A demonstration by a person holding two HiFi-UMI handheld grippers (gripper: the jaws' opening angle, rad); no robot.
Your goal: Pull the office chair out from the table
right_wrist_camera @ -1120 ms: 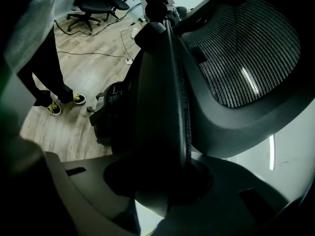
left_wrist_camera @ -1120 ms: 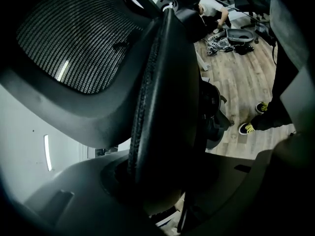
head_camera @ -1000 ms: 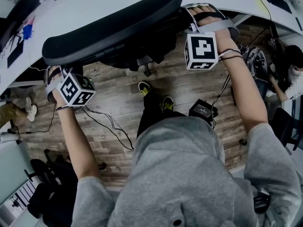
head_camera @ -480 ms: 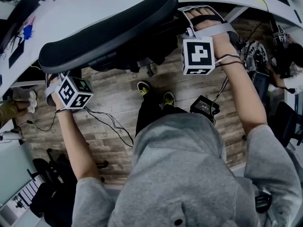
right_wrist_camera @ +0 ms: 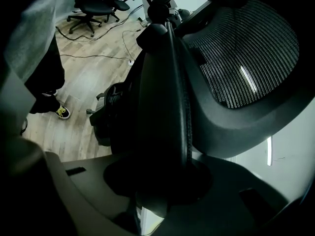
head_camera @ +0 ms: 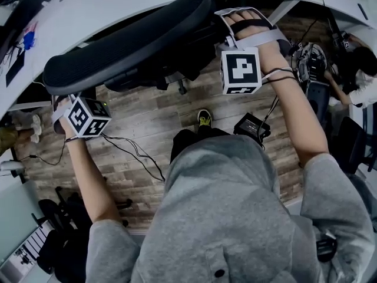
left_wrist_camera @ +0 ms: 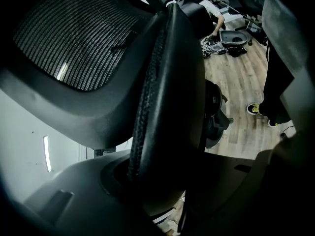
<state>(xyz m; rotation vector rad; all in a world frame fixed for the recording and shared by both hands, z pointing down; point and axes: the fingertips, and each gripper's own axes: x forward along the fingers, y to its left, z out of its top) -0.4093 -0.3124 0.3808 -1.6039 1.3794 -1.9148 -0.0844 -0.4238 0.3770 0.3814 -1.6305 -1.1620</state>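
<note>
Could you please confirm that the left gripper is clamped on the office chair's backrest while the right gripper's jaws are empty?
Not quite: the right gripper is not empty. The right gripper view shows its jaws closed on the opposite edge of the backrest. The left gripper is clamped on the backrest, as you said.

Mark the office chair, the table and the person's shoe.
office chair (head_camera: 123, 53): head view, top edge of its backrest.
table (head_camera: 106, 7): head view, bare white top.
shoe (head_camera: 204, 119): head view, its yellow toe.

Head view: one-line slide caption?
Person's left gripper and right gripper clamp the office chair backrest at the white table.
</note>
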